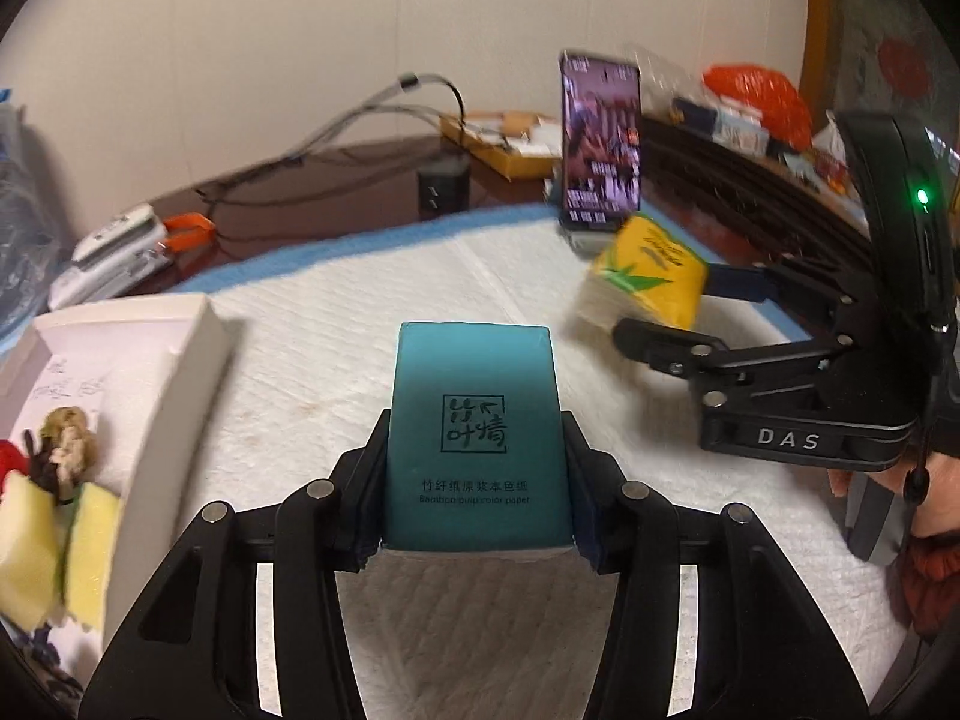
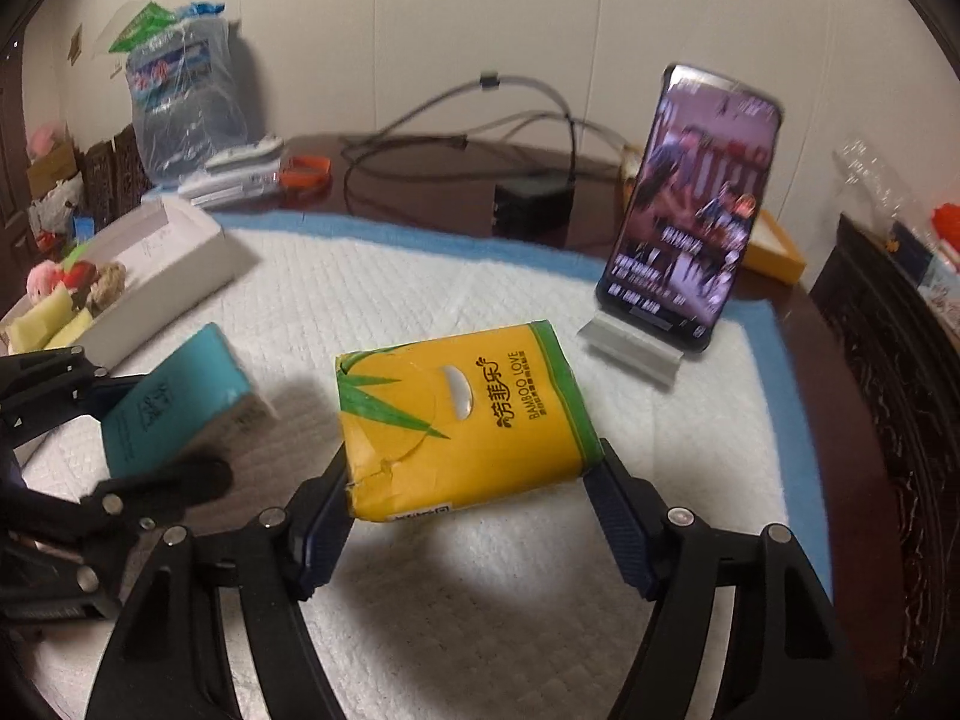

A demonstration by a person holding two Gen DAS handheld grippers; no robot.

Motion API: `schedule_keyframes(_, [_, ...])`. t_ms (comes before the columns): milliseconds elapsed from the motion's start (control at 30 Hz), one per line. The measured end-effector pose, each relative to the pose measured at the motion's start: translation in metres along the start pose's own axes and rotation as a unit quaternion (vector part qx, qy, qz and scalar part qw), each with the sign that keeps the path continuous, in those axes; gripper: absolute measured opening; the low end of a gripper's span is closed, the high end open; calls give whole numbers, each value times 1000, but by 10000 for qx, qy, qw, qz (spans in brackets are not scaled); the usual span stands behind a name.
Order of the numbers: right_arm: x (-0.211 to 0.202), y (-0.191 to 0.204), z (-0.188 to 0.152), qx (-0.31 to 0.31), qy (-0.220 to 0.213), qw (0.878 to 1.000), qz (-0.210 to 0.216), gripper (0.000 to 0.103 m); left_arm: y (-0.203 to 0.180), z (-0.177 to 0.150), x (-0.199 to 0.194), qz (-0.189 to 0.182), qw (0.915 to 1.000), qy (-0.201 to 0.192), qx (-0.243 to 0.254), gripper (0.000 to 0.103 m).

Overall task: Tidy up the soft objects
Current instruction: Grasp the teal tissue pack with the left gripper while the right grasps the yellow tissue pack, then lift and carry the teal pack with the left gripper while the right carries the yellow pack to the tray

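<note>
My left gripper is shut on a teal tissue pack and holds it above the white quilted mat. My right gripper is shut on a yellow tissue pack, lifted over the mat. In the left wrist view the right gripper with the yellow pack is at the right. In the right wrist view the left gripper with the teal pack is at the left. A white box at the left holds yellow sponges and plush toys.
A phone on a stand plays video at the mat's far right. A black charger, cables, an orange box, a plastic bag and white devices lie on the dark table beyond. A carved dark edge runs along the right.
</note>
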State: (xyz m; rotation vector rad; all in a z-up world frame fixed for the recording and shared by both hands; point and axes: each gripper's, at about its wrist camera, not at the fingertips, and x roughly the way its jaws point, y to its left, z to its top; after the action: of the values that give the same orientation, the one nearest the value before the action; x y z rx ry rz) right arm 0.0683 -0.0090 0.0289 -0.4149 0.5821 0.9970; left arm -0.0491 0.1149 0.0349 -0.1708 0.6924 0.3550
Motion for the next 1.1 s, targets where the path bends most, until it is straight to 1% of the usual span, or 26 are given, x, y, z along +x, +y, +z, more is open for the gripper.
schedule_keyframes(67, [-15,-3,-2,99,-409,9990,-168,73,-1,-2,-15,166,9991,-394,-5,50])
schedule_keyframes(167, [-38,-13,-7,413,-1012,9932,-402,73,-4,-6,-34,370,9953,-898,50,50])
schedule_keyframes(233, [-45,-19,-8,629,-1263,9887,-503,73,-4,-8,-44,500,9914,-1206,37,50])
schedule_keyframes(333, [-57,-26,-14,903,-1624,9805,-648,73,1,-11,-55,636,9860,-1540,-71,50])
schedule_keyframes(400, [-62,-24,-16,932,-1812,9760,-763,73,4,-13,-60,683,9826,-1721,-163,50])
schedule_keyframes(467, [-67,-17,-17,831,-1954,9734,-862,73,7,-15,-66,730,9793,-1870,-242,50])
schedule_keyframes(533, [-71,-14,-18,777,-2007,9729,-847,73,8,-17,-69,752,9778,-1937,-268,50])
schedule_keyframes(733, [-80,-9,-26,809,-2000,9730,-822,73,10,-19,-72,738,9771,-1976,-288,50])
schedule_keyframes(867, [-84,3,-29,736,-1967,9750,-718,73,6,-21,-74,715,9779,-1947,-253,50])
schedule_keyframes(1100, [-83,20,-29,571,-1895,9785,-584,73,11,-26,-79,870,9782,-1860,-320,50])
